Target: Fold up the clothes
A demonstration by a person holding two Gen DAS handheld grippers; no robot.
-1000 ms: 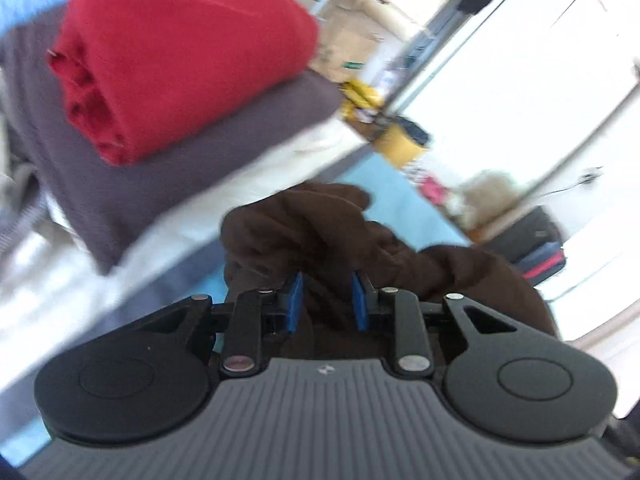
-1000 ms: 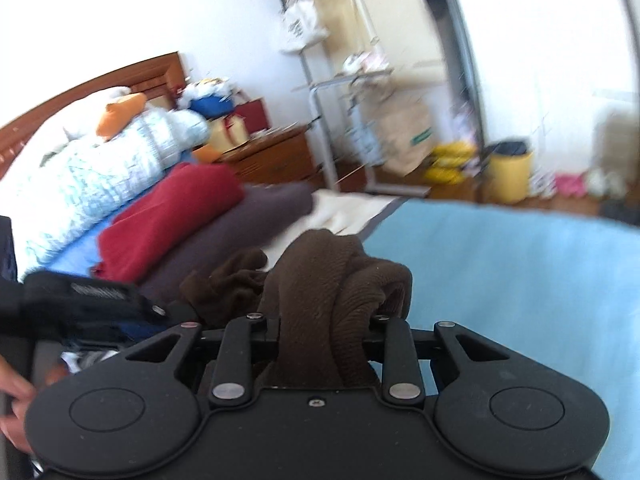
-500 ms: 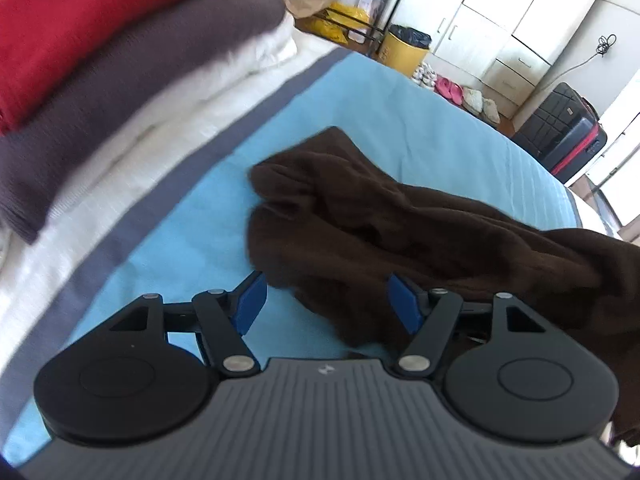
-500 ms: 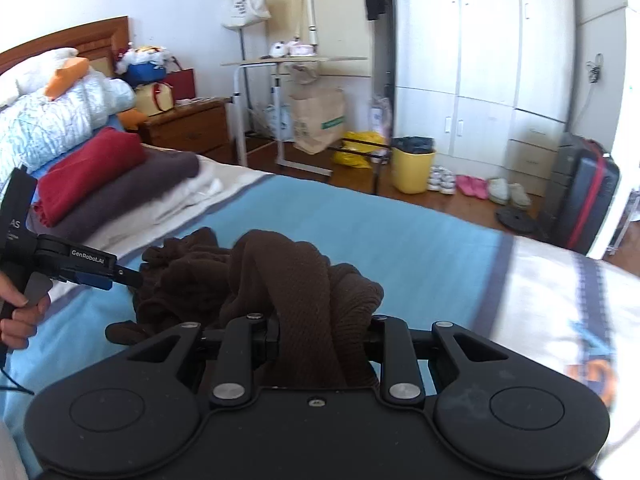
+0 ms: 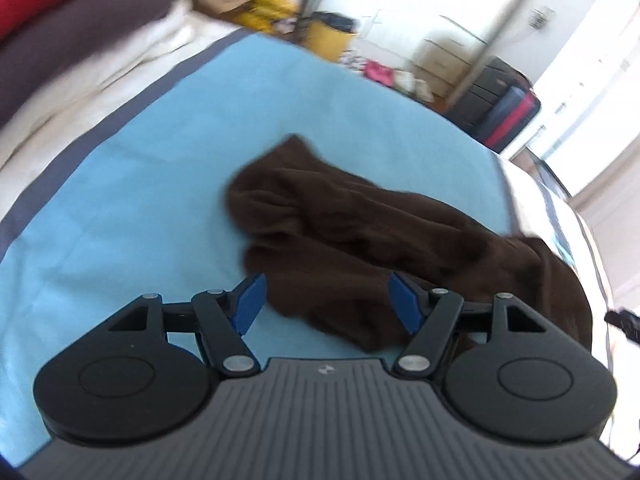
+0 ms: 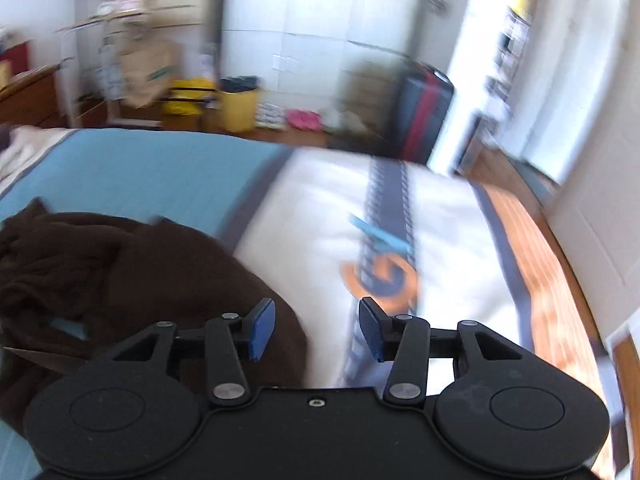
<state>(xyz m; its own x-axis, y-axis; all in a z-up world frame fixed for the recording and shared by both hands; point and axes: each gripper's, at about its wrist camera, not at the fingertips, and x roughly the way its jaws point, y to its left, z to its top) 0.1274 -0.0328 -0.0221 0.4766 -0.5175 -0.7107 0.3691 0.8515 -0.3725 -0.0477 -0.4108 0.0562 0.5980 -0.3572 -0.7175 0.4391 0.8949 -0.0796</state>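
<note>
A dark brown knitted garment (image 5: pixel 360 240) lies crumpled on the light blue bedcover (image 5: pixel 120 208). My left gripper (image 5: pixel 328 302) hovers over its near edge, open, its blue pads (image 5: pixel 250 300) apart and not pressing the cloth. In the right wrist view the same brown garment (image 6: pixel 120 280) lies at the lower left. My right gripper (image 6: pixel 316 328) is to the right of it above the white part of the bed (image 6: pixel 320 220); its jaws are opening and nothing is between them. Both views are blurred by motion.
Folded red, dark grey and white textiles (image 5: pixel 60 32) are stacked at the far left of the bed. Beyond the bed stand a yellow bin (image 6: pixel 240 108), a paper bag (image 6: pixel 148 72), a dark suitcase (image 6: pixel 420 116) and white wardrobes (image 6: pixel 320 40). Wooden floor (image 6: pixel 540 260) runs along the right.
Both grippers let go of the brown garment, which dropped onto the blue cover. The left opened first and swung away from the folded stack; the right swung right over the white part of the bed.
</note>
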